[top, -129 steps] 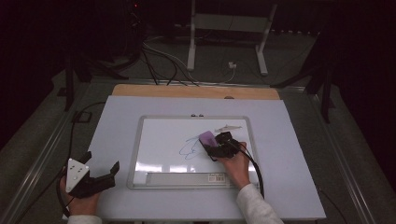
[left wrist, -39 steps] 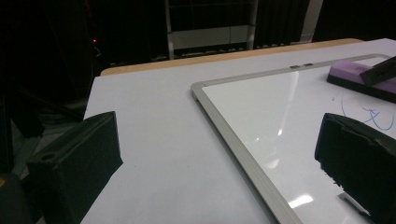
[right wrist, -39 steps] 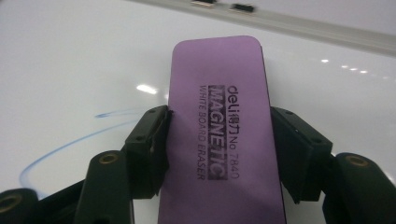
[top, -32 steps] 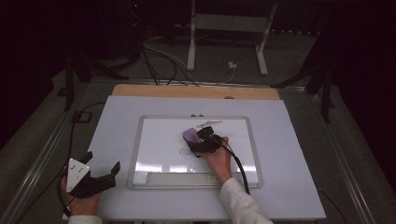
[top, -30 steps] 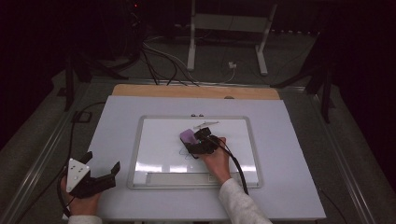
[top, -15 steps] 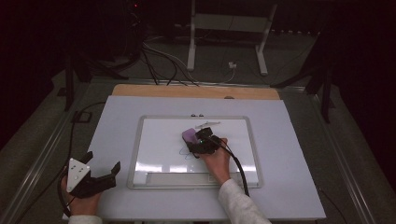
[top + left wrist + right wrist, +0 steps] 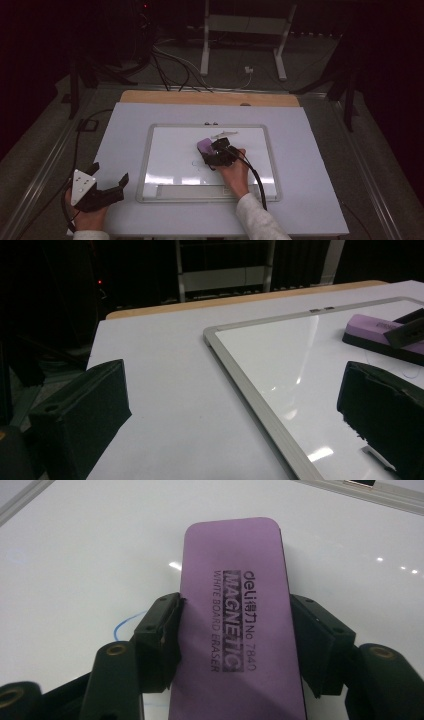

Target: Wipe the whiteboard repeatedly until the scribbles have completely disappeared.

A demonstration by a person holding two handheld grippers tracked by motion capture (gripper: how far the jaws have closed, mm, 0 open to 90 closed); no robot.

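A purple magnetic whiteboard eraser (image 7: 240, 620) lies flat on the whiteboard (image 7: 100, 545), with my right gripper (image 7: 235, 615) shut on its two long sides. In the high view the eraser (image 7: 205, 145) and right gripper (image 7: 212, 152) are near the middle of the whiteboard (image 7: 145, 165). A short blue pen line (image 7: 122, 622) shows beside the left jaw. My left gripper (image 7: 109, 173) rests at the table's near left corner, open and empty. From the left gripper (image 7: 235, 405) view, the whiteboard's frame (image 7: 250, 385) runs between the jaws and the eraser (image 7: 370, 330) lies far right.
A pale marker (image 7: 225, 133) lies near the whiteboard's far edge. The board's tray (image 7: 190, 190) runs along its near side. The right gripper's cable (image 7: 256, 177) trails over the board. A wooden strip (image 7: 210, 98) edges the table's back; cables and a metal stand (image 7: 245, 25) lie beyond.
Since the earliest frame the right gripper has carried the eraser leftward over the board, and most of the blue drawing is gone. Over the last second it barely shifted. The left gripper stayed put.
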